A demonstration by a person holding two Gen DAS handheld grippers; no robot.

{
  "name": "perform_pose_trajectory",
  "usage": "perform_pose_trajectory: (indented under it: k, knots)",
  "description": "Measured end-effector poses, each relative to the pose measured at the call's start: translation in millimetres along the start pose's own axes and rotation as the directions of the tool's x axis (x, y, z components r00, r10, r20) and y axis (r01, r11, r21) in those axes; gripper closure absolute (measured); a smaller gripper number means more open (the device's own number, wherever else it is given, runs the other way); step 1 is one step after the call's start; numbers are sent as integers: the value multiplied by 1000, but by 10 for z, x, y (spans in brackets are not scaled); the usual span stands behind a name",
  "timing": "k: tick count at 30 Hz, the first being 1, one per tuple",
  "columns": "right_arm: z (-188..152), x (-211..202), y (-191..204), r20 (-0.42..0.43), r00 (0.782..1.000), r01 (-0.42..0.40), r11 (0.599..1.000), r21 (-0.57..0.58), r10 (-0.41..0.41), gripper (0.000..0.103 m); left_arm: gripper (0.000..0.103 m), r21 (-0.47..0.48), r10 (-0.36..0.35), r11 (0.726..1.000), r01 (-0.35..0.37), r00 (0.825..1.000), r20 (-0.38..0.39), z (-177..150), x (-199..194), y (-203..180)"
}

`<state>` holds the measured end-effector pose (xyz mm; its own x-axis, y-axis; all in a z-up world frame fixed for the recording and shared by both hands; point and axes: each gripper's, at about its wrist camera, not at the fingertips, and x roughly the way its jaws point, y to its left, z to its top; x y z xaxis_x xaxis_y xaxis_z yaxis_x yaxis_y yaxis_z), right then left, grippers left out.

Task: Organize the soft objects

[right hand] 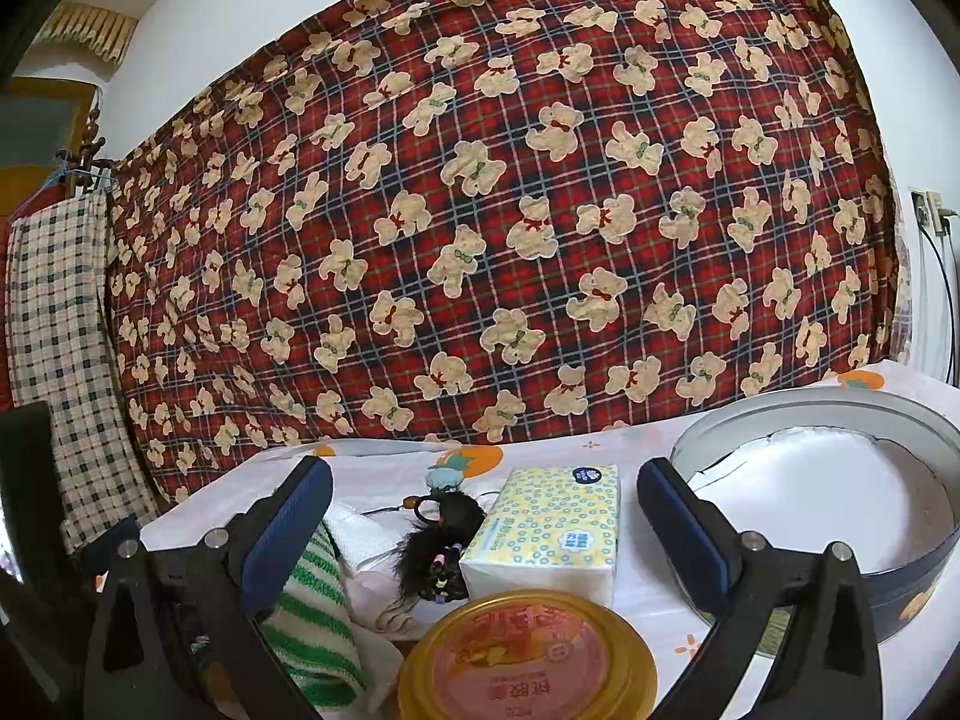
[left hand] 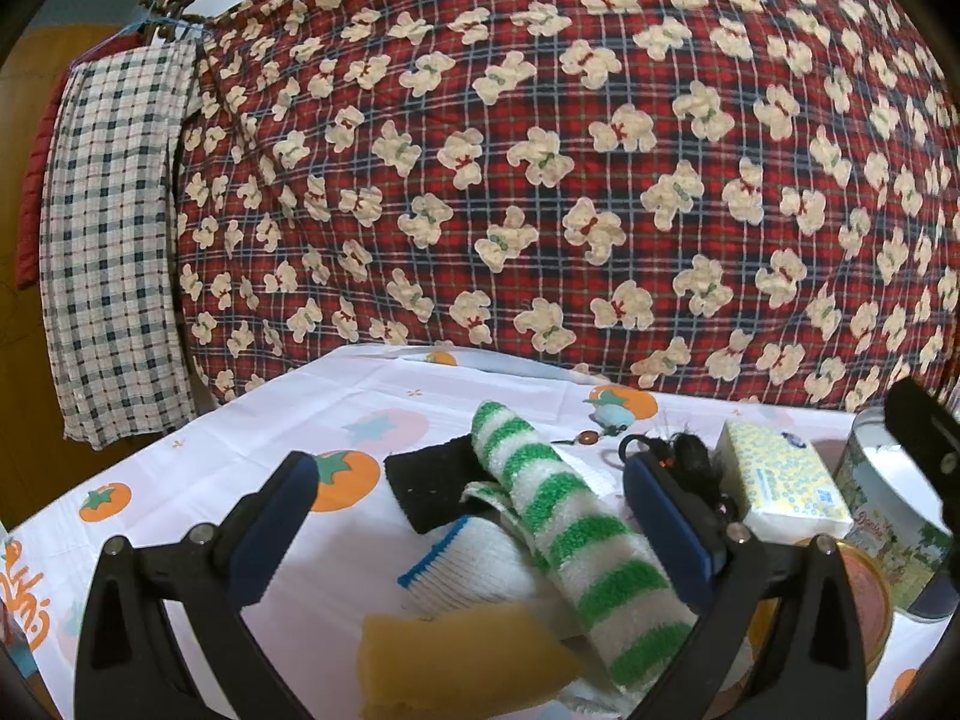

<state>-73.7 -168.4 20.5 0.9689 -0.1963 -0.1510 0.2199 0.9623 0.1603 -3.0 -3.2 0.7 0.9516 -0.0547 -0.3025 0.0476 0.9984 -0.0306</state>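
Poised to pick: left gripper (left hand: 468, 516) wide over striped towel (left hand: 576, 534) at twelve o'clock; right gripper (right hand: 486, 522) wide, empty; calls for lowering, closing.

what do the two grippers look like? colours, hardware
Both match: left gripper and right gripper have black plastic triangulated finger arms with cut-outs, silver round bolt heads at the joints, and dark blue rectangular pads lining the jaws. No cables, markings or sleeves visible.

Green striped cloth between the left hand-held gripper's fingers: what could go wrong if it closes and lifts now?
1. The green striped cloth overlaps the white towel and the yellow sponge, so a lift might drag them too.
2. The black hair tie lies beside the right finger; it may get caught.
3. The tissue pack is close and could be pushed.
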Motion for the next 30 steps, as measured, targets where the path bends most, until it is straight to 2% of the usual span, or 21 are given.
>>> perform_pose_trajectory:
  k: [4,8,12,14,18,20,23,25,27,30]
  knots:
    - [-1,9,-5,-9,1000,-13,1000,10,13,1,0,-67,-38,997,37,999,-23,-27,-15,85]
    - [-15,35,-16,-28,999,-43,999,18,43,4,0,-125,-33,992,27,998,-50,-47,-67,285]
    - [-44,84,67,-68,995,-79,997,-20,78,23,0,-76,63,995,-68,996,-59,-69,-104,430]
    - [-57,119,112,-93,990,-106,994,-36,102,25,0,-46,100,994,-104,993,-69,-84,-106,498]
    - [-65,147,182,-103,984,-154,987,-54,148,25,0,-77,58,995,-67,992,-110,-116,-102,698]
    - [-72,211,252,-136,973,-197,979,-57,188,25,0,-90,54,994,-66,990,-131,-133,-98,778]
    - [-111,395,453,-234,942,-262,963,-59,242,25,0,-92,51,994,-65,988,-146,-137,-108,836]
    - [-144,542,607,-301,918,-290,955,-63,259,25,0,-77,53,995,-64,989,-142,-135,-115,838]
    - [-189,713,769,-376,885,-322,945,-65,276,25,0,-44,53,997,-59,989,-136,-146,-151,867]
    - [-306,914,952,-467,845,-339,936,-89,262,25,0,26,43,999,-39,987,-154,-178,-190,855]
